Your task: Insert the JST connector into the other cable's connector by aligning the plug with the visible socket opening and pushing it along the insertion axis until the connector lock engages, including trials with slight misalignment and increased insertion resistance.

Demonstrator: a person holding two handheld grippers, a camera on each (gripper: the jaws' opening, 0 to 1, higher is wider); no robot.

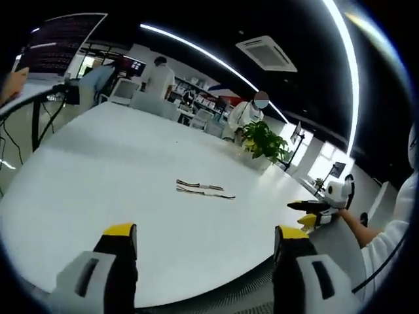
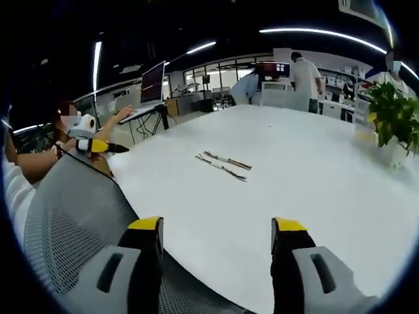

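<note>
Yellow-tipped jaws are standing wide apart on both tools, nothing between them: left gripper (image 1: 206,245) and right gripper (image 2: 216,239) are both empty and hanging back at the near edge of the white table (image 1: 118,170). In the right gripper view we are also seeing a mesh chair back (image 2: 72,216) just under the tool.

We are seeing the two cables (image 1: 203,190) lying side by side out on the tabletop, well apart from either tool; same pair (image 2: 224,165) in the right gripper view, roughly parallel, nearly touching. Connector ends are too small to tell plug from socket.

We are judging the step as the approach and pick, nothing mated yet. To do it well we are suggesting:
- taking one cable per gripper, gripping just behind the connector housing, not on the wire, so it does not flex under push
- lifting each clear so the other cable does not drag
- turning the socket opening toward a camera before aligning
- pushing straight along the axis; if it binds, backing off and re-squaring rather than forcing

A potted plant (image 1: 265,140) and people at the far side are sitting well clear.
</note>
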